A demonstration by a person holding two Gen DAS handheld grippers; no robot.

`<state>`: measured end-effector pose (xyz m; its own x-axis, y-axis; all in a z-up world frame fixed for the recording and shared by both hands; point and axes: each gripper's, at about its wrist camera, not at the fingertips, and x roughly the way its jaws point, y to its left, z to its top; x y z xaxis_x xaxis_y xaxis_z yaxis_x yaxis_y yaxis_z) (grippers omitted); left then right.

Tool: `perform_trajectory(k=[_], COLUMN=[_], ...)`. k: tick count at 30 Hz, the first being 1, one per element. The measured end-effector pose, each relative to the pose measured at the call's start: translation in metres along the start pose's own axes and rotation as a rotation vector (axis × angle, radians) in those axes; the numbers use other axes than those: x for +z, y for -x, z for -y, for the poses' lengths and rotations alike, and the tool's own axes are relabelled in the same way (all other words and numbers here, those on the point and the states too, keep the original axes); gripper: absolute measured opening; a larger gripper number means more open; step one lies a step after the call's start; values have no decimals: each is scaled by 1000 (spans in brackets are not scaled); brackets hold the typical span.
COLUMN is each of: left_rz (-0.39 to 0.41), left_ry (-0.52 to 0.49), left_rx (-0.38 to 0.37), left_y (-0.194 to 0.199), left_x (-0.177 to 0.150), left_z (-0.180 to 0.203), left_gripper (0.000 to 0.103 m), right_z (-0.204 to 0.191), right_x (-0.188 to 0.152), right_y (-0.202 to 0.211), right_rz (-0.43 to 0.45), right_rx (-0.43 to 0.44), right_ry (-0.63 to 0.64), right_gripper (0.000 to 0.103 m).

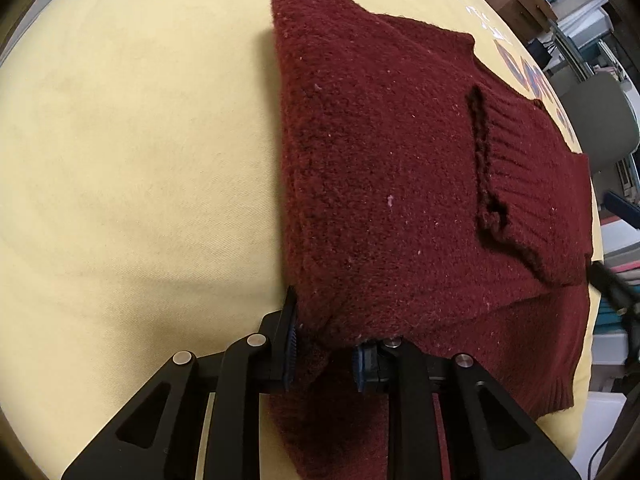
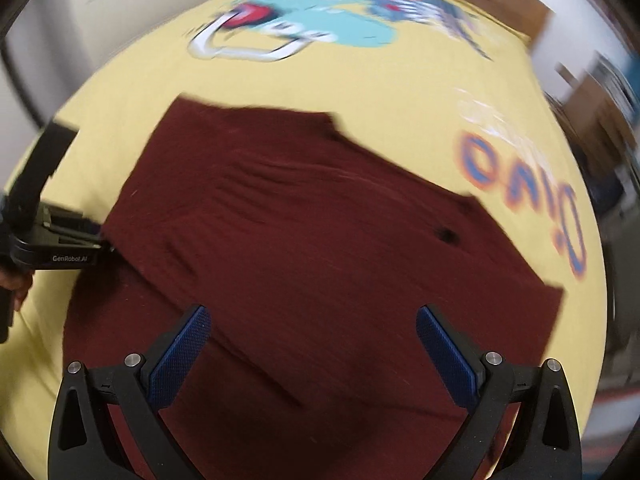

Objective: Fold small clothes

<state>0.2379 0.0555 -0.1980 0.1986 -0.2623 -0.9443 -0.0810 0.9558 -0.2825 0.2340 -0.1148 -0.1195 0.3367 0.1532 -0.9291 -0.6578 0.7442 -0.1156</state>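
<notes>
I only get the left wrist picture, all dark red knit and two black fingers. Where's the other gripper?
Observer: The right gripper hangs over the sweater, jaws wide apart, nothing between them.
Operator: Is the cloth under it plain yellow?
Observer: No, the yellow cloth carries a turquoise cartoon print.
Operator: Is my gripper visible from there?
Observer: Yes, the left gripper meets the sweater's left edge.

Sweater [image 1: 400,168] on tablecloth [image 1: 140,160]; left gripper [image 1: 325,354] at its near corner.
</notes>
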Motion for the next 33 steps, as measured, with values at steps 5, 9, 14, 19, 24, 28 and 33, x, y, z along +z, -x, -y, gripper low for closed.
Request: perform_trajectory(k=[5, 9, 14, 19, 24, 28, 33], left_rz=[1, -3, -5, -3, -5, -9, -16], left_ry=[-13, -36, -45, -49, -74, -67, -68], left_rx=[21, 46, 60, 78, 124, 129, 145], left_y=[9, 9, 2, 0, -3, -7, -11], left_x=[-1, -1, 1, 2, 3, 5, 8], left_z=[-19, -18, -10, -8, 3, 4, 8], left_gripper=[19, 19, 19, 19, 19, 19, 19], right_z=[-29, -36, -21, 22, 81, 115, 157], right_x=[17, 22, 22, 10, -14, -34, -69], right_y=[-36, -55, -58, -36, -11, 6, 8], right_rz=[-62, -92, -92, -48, 2, 22, 14], right_rx=[11, 19, 25, 89, 104, 64, 54], right_ry=[67, 67, -21, -149, -284, -371, -487], right_gripper=[103, 99, 39, 18, 18, 17, 17])
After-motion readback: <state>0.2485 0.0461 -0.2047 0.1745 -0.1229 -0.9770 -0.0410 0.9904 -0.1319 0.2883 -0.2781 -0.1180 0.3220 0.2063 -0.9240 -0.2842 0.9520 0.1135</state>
